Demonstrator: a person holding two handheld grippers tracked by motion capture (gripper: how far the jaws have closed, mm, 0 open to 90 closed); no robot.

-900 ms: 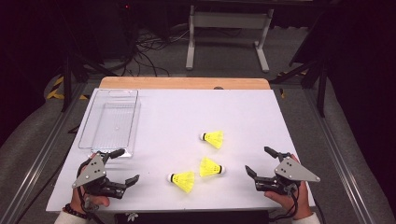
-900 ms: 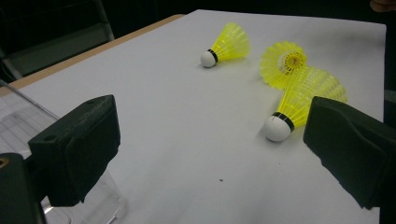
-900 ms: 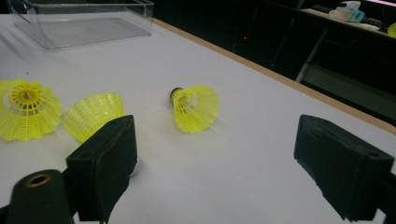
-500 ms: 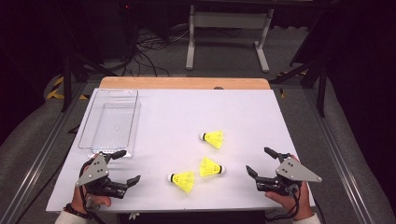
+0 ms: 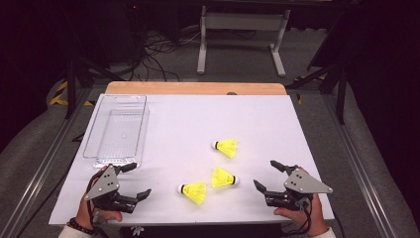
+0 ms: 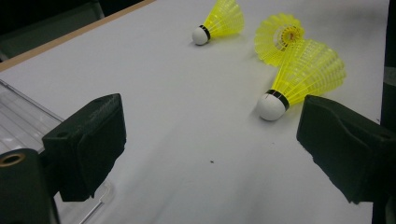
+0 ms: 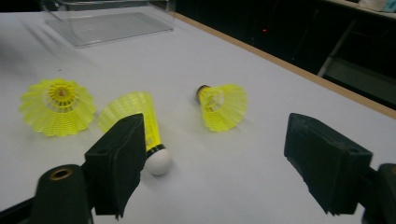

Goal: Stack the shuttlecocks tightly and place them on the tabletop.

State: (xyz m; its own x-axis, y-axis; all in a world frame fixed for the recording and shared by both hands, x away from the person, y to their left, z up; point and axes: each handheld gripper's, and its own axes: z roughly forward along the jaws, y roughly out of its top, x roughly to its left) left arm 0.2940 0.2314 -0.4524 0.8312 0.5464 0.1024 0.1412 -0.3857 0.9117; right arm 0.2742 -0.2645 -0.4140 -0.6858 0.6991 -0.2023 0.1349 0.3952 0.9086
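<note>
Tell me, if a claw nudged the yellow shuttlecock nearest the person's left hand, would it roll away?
The nearest shuttlecock lies on its side, so it would probably swing in a curve around its round white tip. Its open mesh skirt looks very light, likely springy under a squeeze.

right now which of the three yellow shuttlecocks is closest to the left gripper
The nearest-edge shuttlecock, with its white cork pointing toward the left gripper. The middle shuttlecock lies just beyond it toward the right gripper, and the far shuttlecock sits farther up the table.
</note>
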